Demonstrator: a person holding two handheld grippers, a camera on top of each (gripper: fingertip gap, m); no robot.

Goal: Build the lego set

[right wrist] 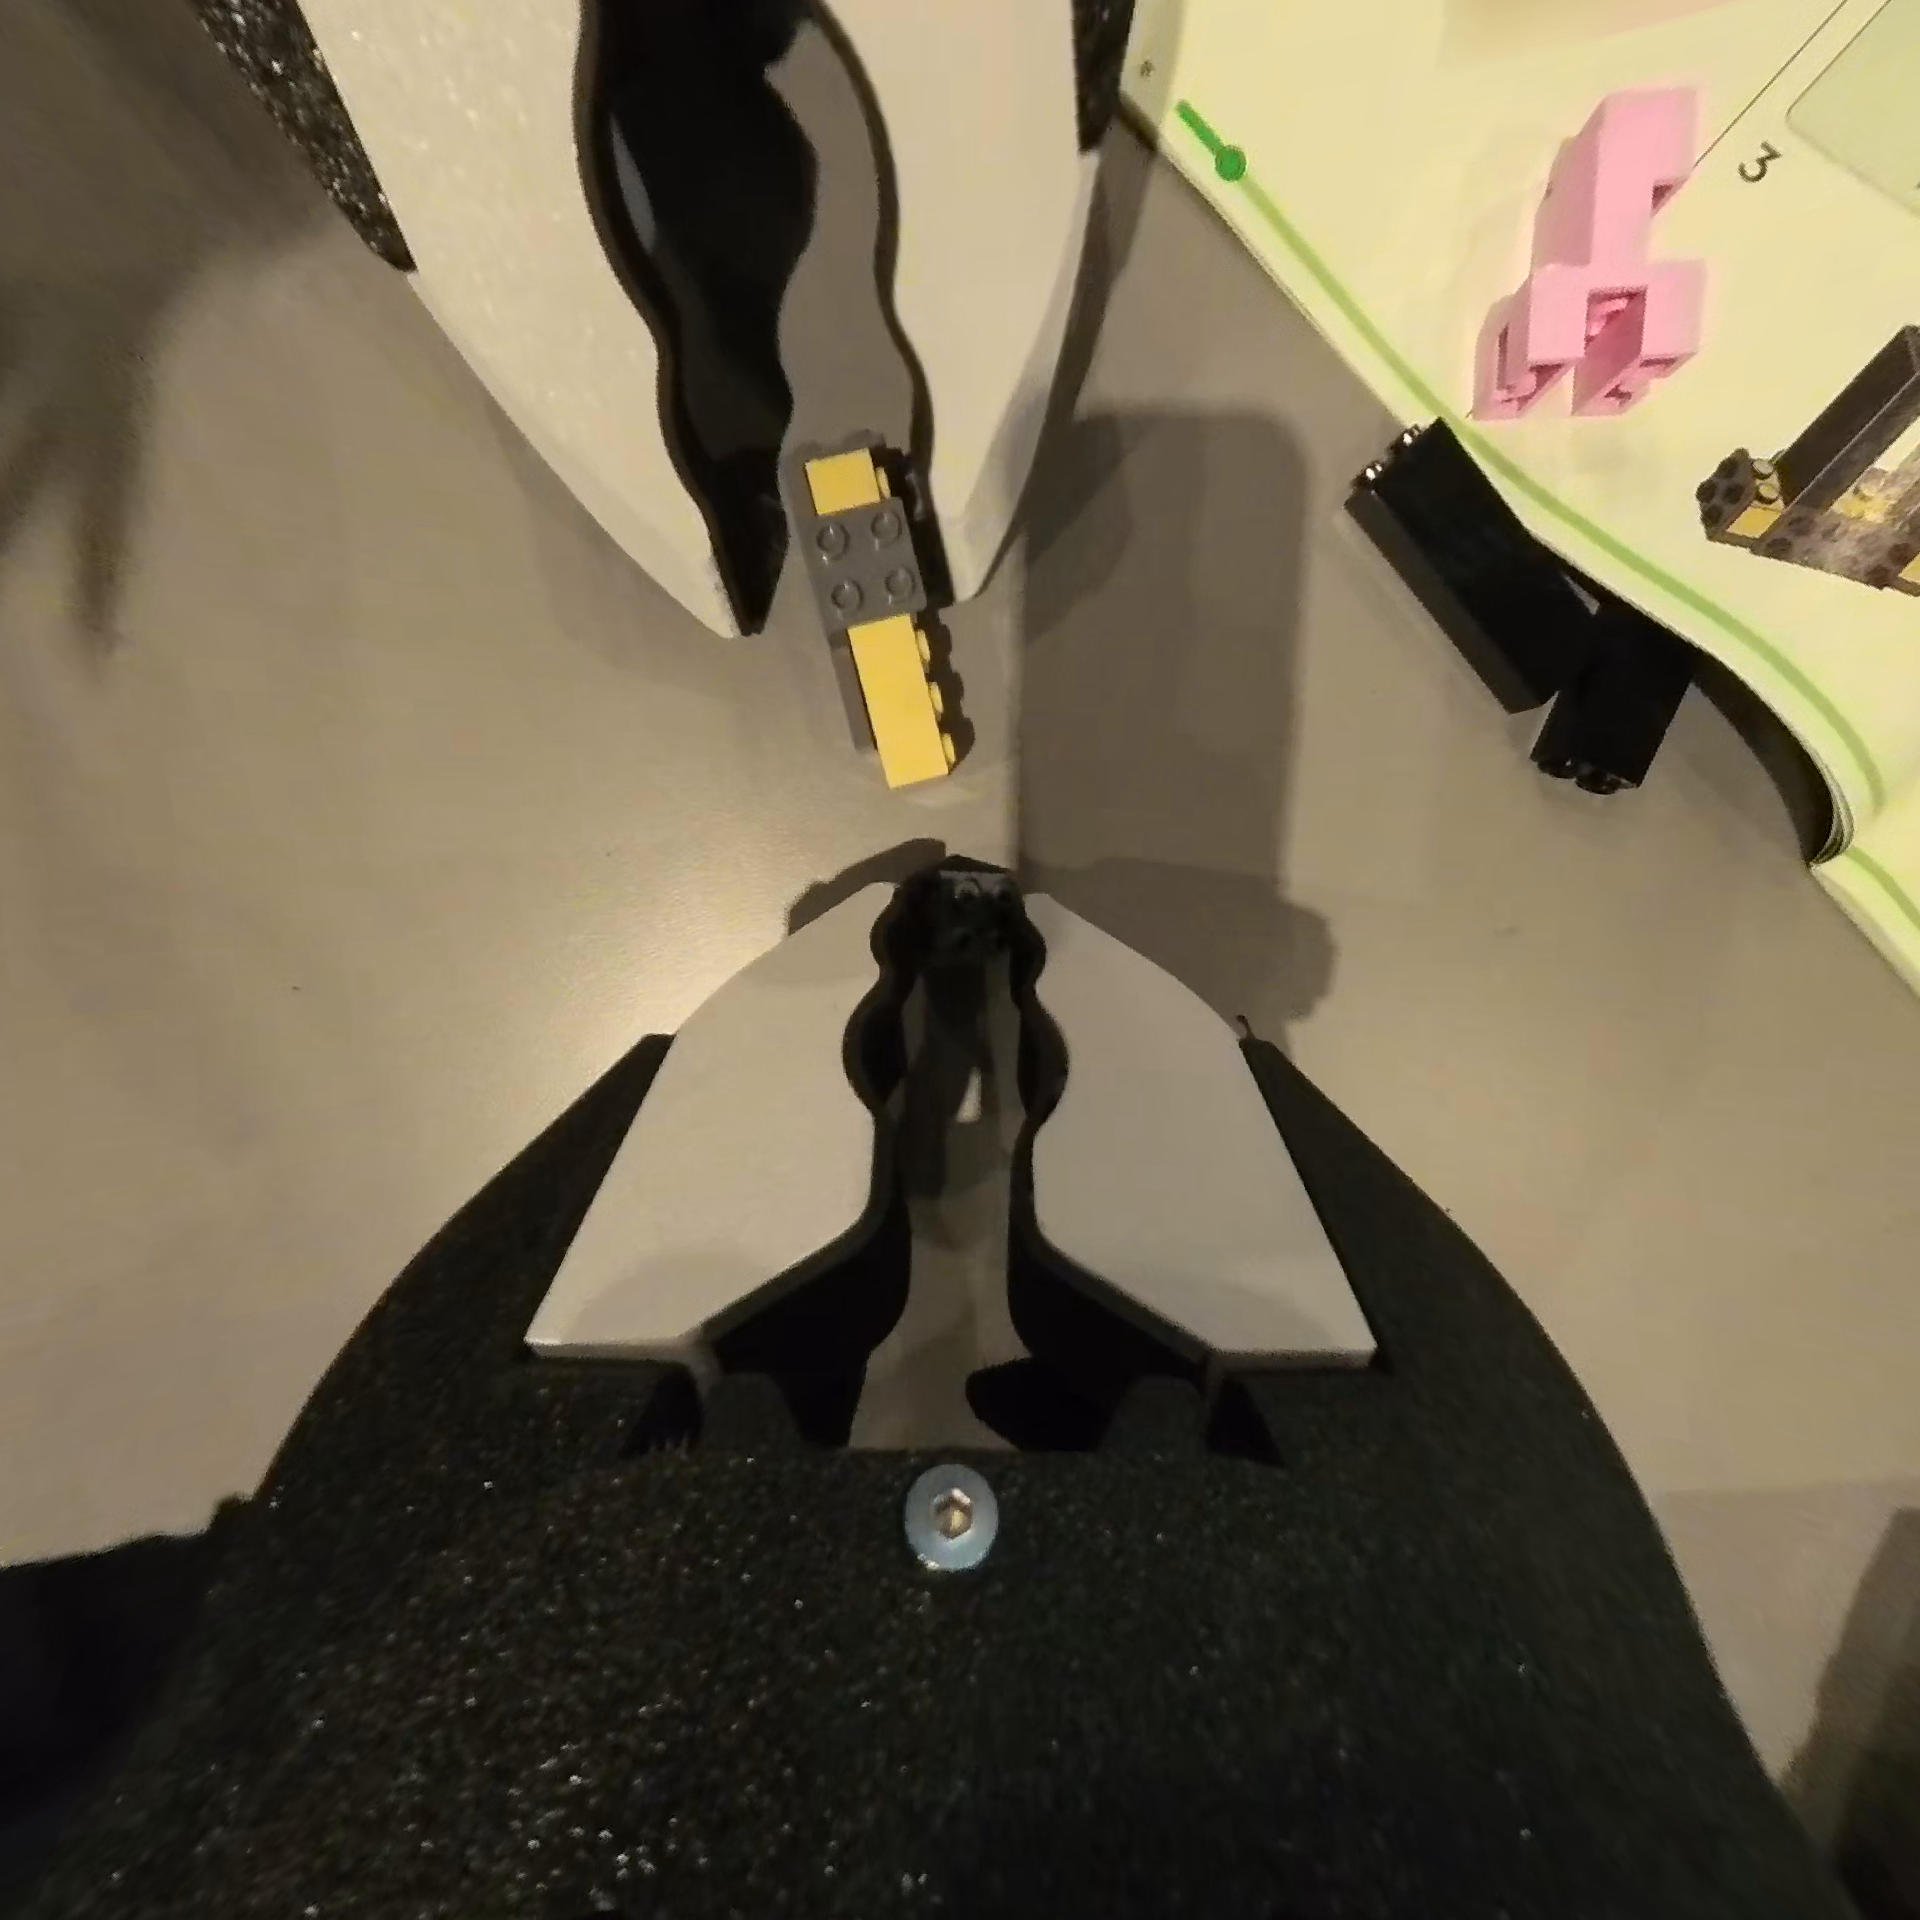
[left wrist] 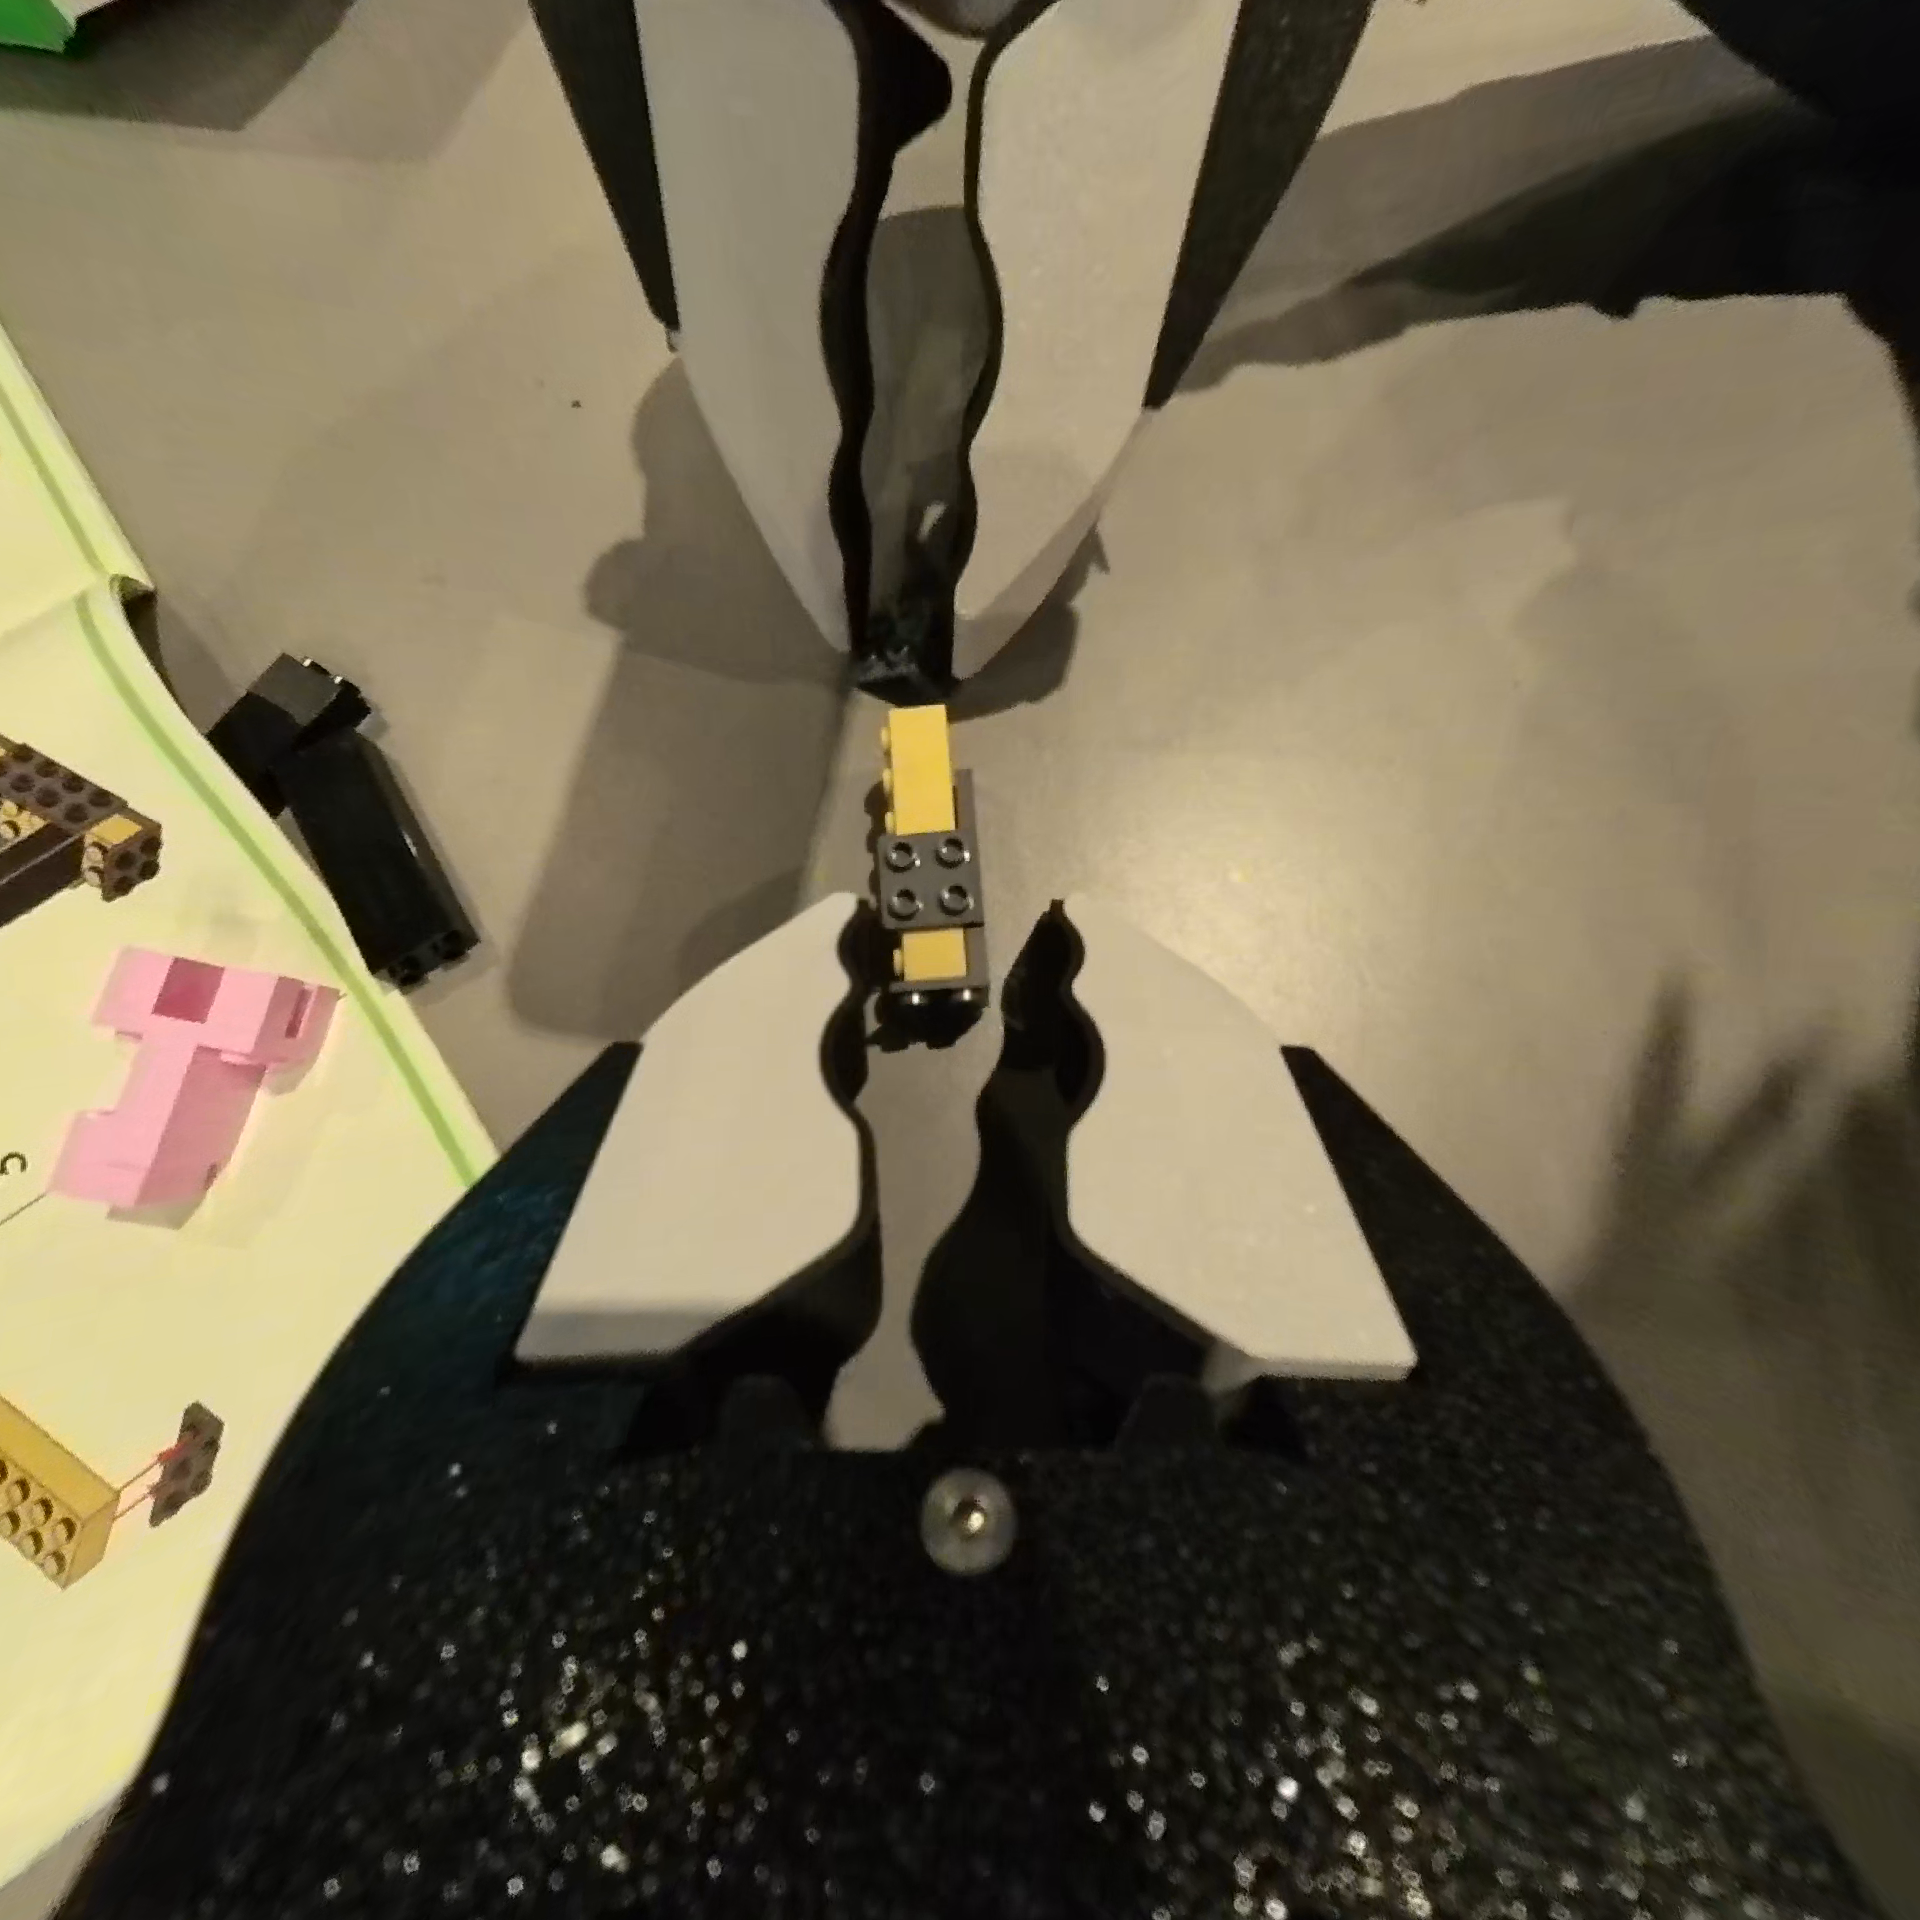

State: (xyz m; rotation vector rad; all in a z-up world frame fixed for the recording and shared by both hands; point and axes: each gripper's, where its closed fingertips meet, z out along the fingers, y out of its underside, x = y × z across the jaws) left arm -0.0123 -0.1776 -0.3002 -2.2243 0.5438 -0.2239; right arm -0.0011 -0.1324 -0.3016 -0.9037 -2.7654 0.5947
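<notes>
A small assembly [left wrist: 932, 883], a tan brick with a dark grey 2x2 plate across it, lies on the grey table [left wrist: 1351, 831]. My left gripper [left wrist: 951, 909] is open, with one finger close on each side of the assembly's near end. My right gripper [left wrist: 902, 670] comes in from the opposite side, shut on a small black piece [right wrist: 966, 894], with its tips just off the tan brick's far end. The right wrist view shows the assembly [right wrist: 862, 561] between the left gripper's fingers [right wrist: 743, 582], and my right gripper [right wrist: 966, 883] a short gap below it.
Two black bricks [left wrist: 343, 821] lie joined at an angle beside the open instruction booklet [left wrist: 156, 1039], left of the assembly. They also show in the right wrist view [right wrist: 1517, 613], next to the booklet [right wrist: 1558, 312]. A green object [left wrist: 42, 21] sits at the far corner. The left gripper's tips are roughly 5 cm from the right gripper's.
</notes>
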